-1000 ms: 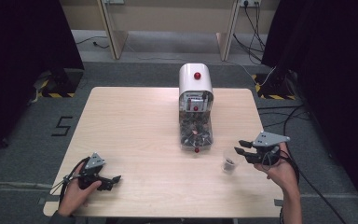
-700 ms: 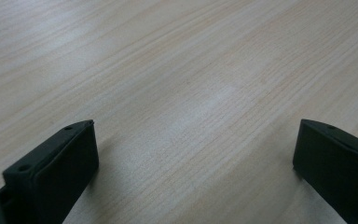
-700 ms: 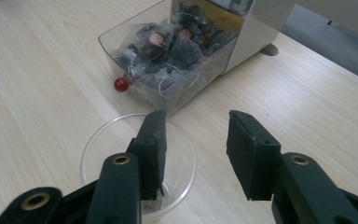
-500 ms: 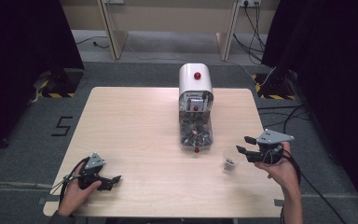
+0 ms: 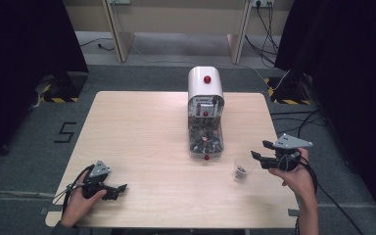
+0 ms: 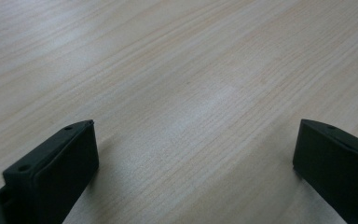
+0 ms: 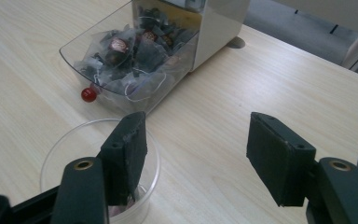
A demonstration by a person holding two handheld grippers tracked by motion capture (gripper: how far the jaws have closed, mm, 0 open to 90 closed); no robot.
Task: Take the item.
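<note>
Step in hand: release, by my reading; the right gripper [image 5: 257,157] stands just at 3 o'clock of the clear cup [image 5: 240,172], off it, after setting it down or dropping something in.
Right gripper: its jaws have just been opening and now stand spread, nothing between them; in the right gripper view the left jaw hangs over the cup's [image 7: 56,154] rim without pinching it.
Cup: upright on the table [image 5: 142,127], at about 5 o'clock of the dispenser [image 5: 205,115], near its tray; something small and dark lies in its bottom.
Dispenser: white body with a red knob, its clear tray [image 7: 121,60] full of wrapped candies; a red ball [image 7: 88,94] sits at the tray's front lip.
Left gripper: rests at the table's 7 o'clock corner [image 5: 119,188], jaws spread wide over bare wood.
Next move: likely back to the tray for another candy; this calls for swinging towards 11 o'clock and keeping the jaws clear of the cup so it does not tip.
</note>
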